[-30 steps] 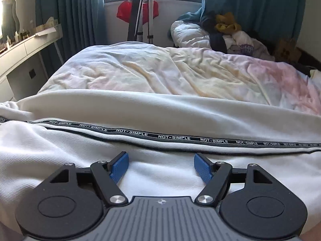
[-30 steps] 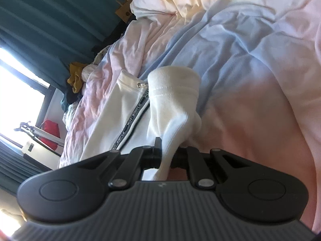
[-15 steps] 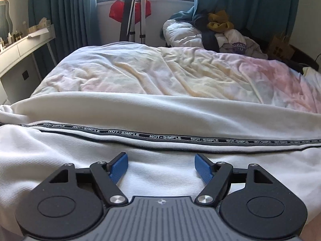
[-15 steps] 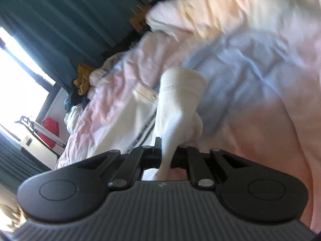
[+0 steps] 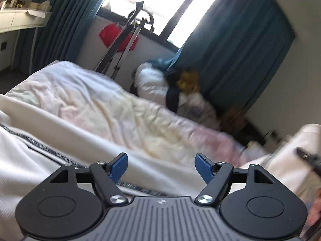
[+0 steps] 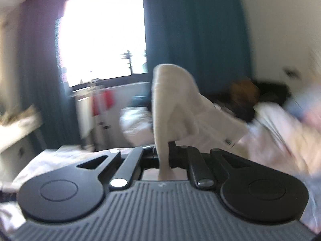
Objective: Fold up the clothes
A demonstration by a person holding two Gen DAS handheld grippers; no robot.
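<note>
The right claw (image 6: 163, 154) is clamped tight on a white sleeve (image 6: 172, 100) of the white garment (image 5: 30, 160), holding it nearly level above the bed (image 5: 90, 100) so the cloth rises in a loop before the window. The left claw (image 5: 161, 165), rolled to one side, hangs empty with its blue pads (image 5: 118, 165) wide apart over the garment, which lies along the bed's near edge.

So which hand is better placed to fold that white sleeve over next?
The right. Its hand-held gripper is already shut on the sleeve and holds it up off the bed. The left hand-held gripper is open with nothing between its fingers.
</note>
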